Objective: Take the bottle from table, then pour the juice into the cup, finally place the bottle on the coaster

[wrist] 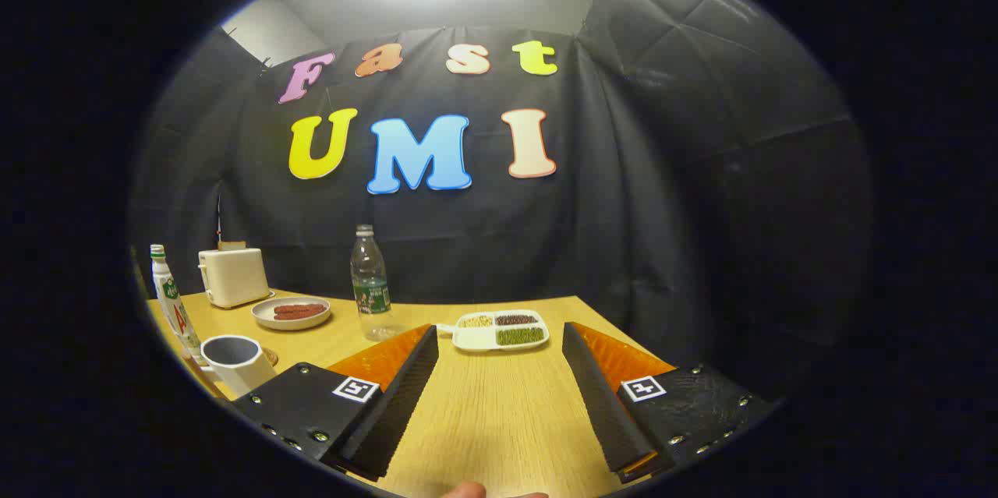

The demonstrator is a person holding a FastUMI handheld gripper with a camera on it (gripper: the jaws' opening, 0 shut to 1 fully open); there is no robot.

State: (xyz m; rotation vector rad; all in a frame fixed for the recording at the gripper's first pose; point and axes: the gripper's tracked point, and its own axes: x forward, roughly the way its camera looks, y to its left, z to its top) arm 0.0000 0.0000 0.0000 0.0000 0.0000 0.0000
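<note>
A white bottle (171, 303) with a green cap and a printed label stands at the table's left edge, far left of my fingers. Right in front of it sits a white cup (234, 362), upright and open-topped. A brown coaster (269, 358) peeks out just behind the cup. A clear plastic bottle (370, 284) with a green label stands farther back, just beyond my left finger. My gripper (499, 328) is open above the wooden table (499, 412), its jaws wide apart with nothing between them.
A white toaster (232, 276) stands at the back left, with a plate of sausages (291, 312) in front of it. A white divided dish of beans (501, 329) lies just ahead of my fingers. The table's far edge meets the black cloth wall.
</note>
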